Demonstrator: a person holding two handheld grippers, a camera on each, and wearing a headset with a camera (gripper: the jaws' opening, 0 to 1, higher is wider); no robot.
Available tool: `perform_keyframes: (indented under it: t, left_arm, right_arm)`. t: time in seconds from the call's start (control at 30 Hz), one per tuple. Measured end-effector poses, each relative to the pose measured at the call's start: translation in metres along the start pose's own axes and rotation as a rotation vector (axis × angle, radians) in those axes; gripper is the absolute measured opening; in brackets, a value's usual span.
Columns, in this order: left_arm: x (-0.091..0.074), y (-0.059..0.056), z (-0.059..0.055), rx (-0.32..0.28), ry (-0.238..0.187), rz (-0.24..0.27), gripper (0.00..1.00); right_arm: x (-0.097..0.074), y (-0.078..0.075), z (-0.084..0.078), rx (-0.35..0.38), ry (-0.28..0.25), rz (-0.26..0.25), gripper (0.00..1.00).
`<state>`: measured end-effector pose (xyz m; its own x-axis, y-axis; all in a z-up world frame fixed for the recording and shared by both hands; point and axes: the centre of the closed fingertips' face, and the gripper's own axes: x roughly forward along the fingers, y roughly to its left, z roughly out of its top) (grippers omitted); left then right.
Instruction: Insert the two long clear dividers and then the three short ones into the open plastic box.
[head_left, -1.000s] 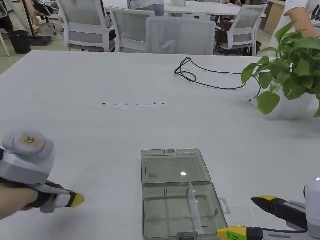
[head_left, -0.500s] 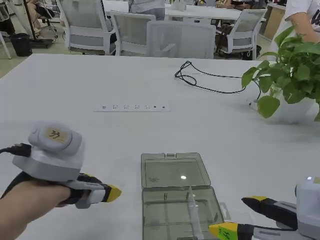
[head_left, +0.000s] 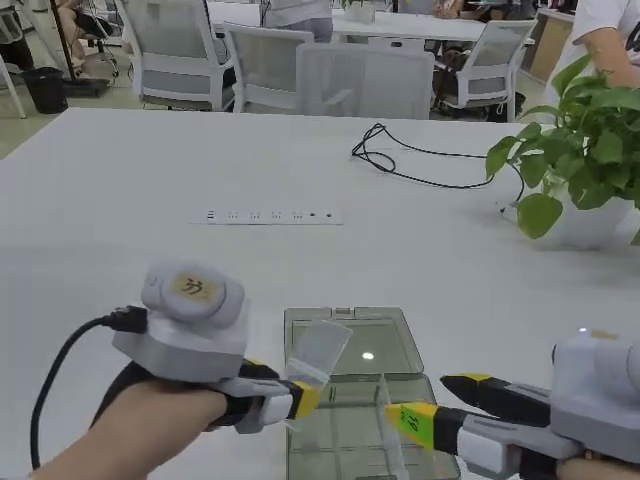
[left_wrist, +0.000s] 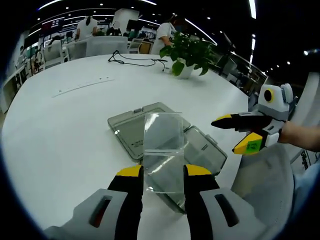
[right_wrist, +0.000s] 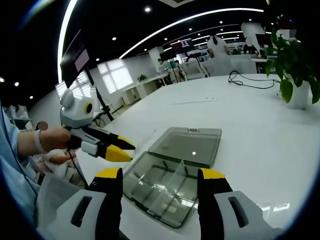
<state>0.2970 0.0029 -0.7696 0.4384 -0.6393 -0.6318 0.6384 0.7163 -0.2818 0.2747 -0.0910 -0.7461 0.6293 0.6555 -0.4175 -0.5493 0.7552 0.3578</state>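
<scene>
The open plastic box (head_left: 335, 425) lies at the table's near edge, its lid (head_left: 385, 335) folded back flat behind it. One clear divider (head_left: 384, 400) stands upright inside the tray. My left gripper (head_left: 300, 397) is shut on another clear divider (head_left: 318, 350), which sticks up over the box's left part. In the left gripper view that divider (left_wrist: 162, 150) is pinched between the yellow-tipped jaws of the left gripper (left_wrist: 164, 171), above the box (left_wrist: 202, 145). My right gripper (head_left: 438, 402) hovers open at the box's right side, and the right gripper (right_wrist: 160, 175) looks down on the box (right_wrist: 150, 192).
A recessed power strip (head_left: 268, 215) sits mid-table. A black cable (head_left: 420, 165) loops toward a potted plant (head_left: 575, 150) at the right edge. Chairs (head_left: 360, 75) line the far side. Clear flat pieces (right_wrist: 270, 207) lie on the table right of the box.
My left gripper has swung right from the table's left side to the box, and the clear divider now shows in its jaws. The right gripper has edged left toward the box.
</scene>
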Motion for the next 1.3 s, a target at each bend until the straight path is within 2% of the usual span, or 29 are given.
perform_keyframes:
  t: [0.23,0.43,0.53,0.6,0.73,1.0,1.3]
  left_arm:
    - [0.008,-0.022,0.009,0.006,-0.03,-0.033,0.3]
    - [0.013,-0.036,0.011,0.0,-0.045,-0.057,0.3]
    - [0.014,-0.038,0.011,-0.015,-0.048,-0.062,0.3]
    - [0.015,-0.041,0.01,-0.016,-0.049,-0.065,0.3]
    - [0.015,-0.042,0.011,-0.027,-0.058,-0.067,0.3]
    - [0.016,-0.045,0.013,-0.033,-0.065,-0.071,0.3]
    - [0.017,-0.048,0.015,-0.036,-0.077,-0.075,0.3]
  right_arm:
    - [0.004,0.004,0.007,0.096,-0.037,0.012,0.5]
    - [0.008,0.004,0.015,0.214,-0.083,0.025,0.35]
    - [0.01,0.004,0.019,0.24,-0.102,0.028,0.26]
    - [0.013,0.004,0.02,0.255,-0.108,0.031,0.25]
    - [0.017,0.005,0.017,0.295,-0.092,0.036,0.18]
    - [0.024,0.003,0.017,0.39,-0.09,0.033,0.12]
    - [0.026,0.005,0.017,0.381,-0.073,0.034,0.04]
